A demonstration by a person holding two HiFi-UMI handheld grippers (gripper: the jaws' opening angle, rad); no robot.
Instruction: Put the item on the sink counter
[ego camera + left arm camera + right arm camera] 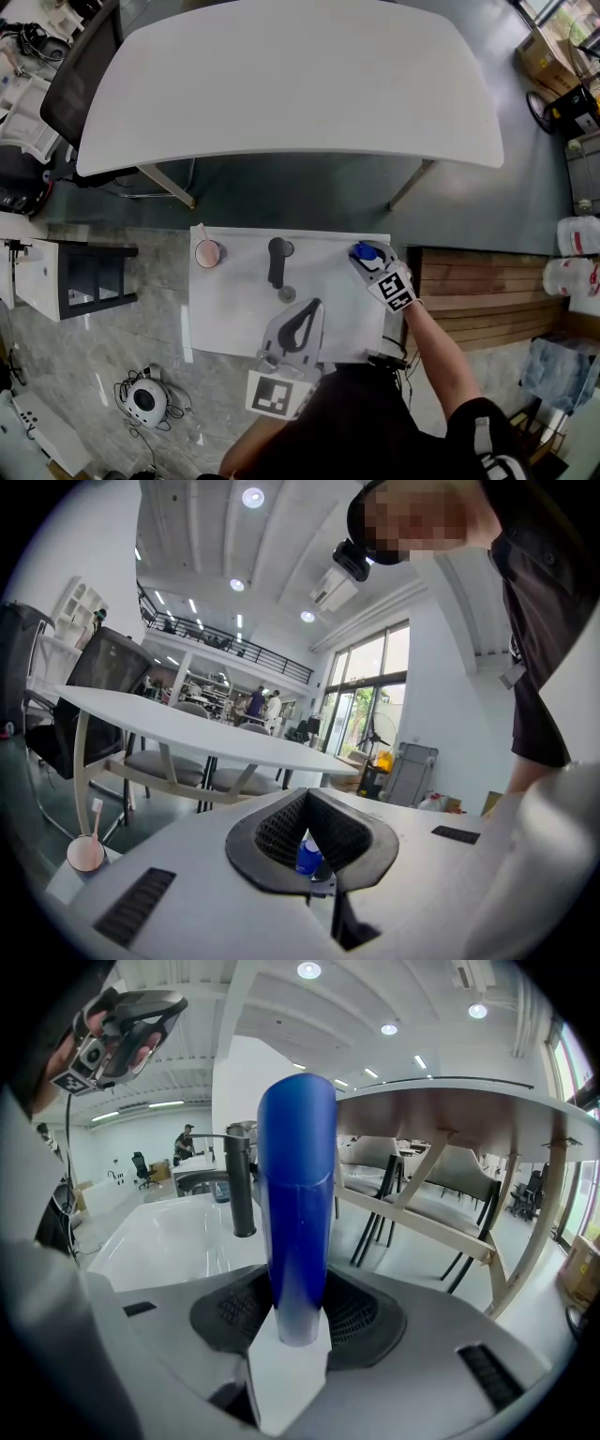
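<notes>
The white sink counter (pixel 225 319) carries a black faucet (pixel 277 262) and a drain (pixel 287 293). A pink cup (pixel 208 252) with a toothbrush stands at its back left corner. My right gripper (pixel 367 255) is at the back right corner, shut on an upright blue bottle (pixel 364 250). In the right gripper view the blue bottle (pixel 298 1185) fills the gap between the dark pads (pixel 367 1314). Whether its base touches the counter is hidden. My left gripper (pixel 314 306) is over the counter's front edge, jaw tips together and empty. In the left gripper view the blue bottle (pixel 307 853) shows far off beyond them.
A large white table (pixel 281 84) stands behind the counter, with a black chair (pixel 84 66) at its left end. Wooden slats (pixel 487 291) and white jugs (pixel 577 234) lie to the right. A white cabinet (pixel 37 272) and a round device with cables (pixel 145 401) are at the left.
</notes>
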